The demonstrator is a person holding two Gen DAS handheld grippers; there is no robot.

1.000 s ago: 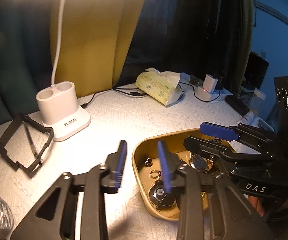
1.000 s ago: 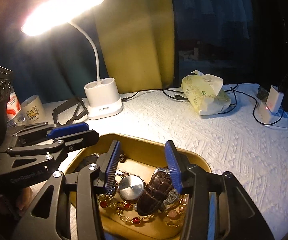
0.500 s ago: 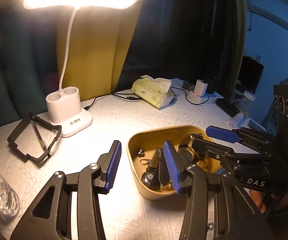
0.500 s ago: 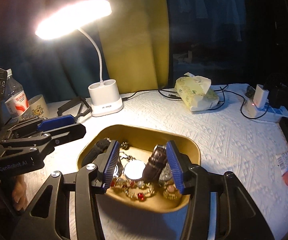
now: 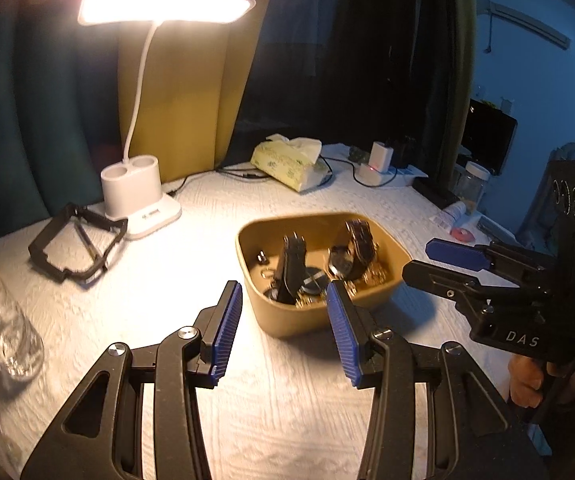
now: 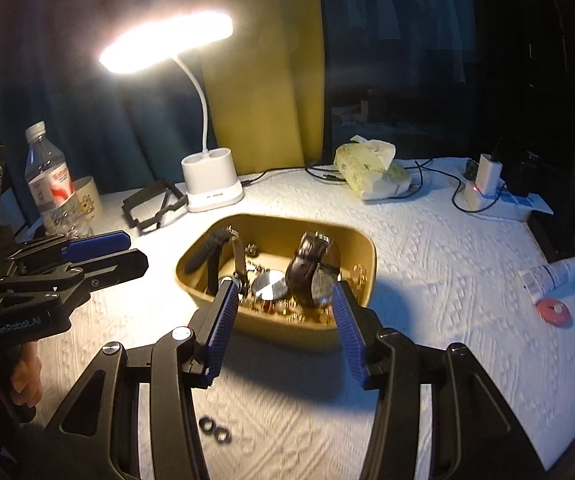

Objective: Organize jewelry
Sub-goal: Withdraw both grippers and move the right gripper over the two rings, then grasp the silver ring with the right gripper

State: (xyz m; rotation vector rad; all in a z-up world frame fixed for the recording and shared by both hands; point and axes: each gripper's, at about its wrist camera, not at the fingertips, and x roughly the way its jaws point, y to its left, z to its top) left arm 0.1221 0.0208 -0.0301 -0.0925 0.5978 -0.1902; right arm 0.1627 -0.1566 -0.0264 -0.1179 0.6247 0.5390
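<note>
A tan tray (image 5: 395, 258) (image 6: 363, 240) stands mid-table, holding watches, gold chains and small pieces. A brown-strap watch (image 6: 307, 264) stands upright in it, and a black-strap watch (image 5: 291, 268) leans at its left. My left gripper (image 5: 283, 300) is open and empty, just short of the tray's near wall. My right gripper (image 6: 283, 300) is open and empty, its tips at the tray's near rim. Each gripper also shows from the side in the other view, the right one (image 5: 439, 260) and the left one (image 6: 127, 248). Two small black rings (image 6: 215, 432) lie on the cloth near the right gripper.
A lit white desk lamp (image 6: 211, 184) stands at the back with a black frame (image 6: 153, 206) beside it. A water bottle (image 6: 53, 184) and a mug (image 6: 87, 200) are at the left. A tissue pack (image 6: 371, 172), cables, a charger (image 6: 483, 184) and a tube (image 6: 547, 272) are at the right.
Both grippers have pulled back from over the tray toward me and risen. The tray now lies in front of the fingertips instead of under them. Both stay open.
</note>
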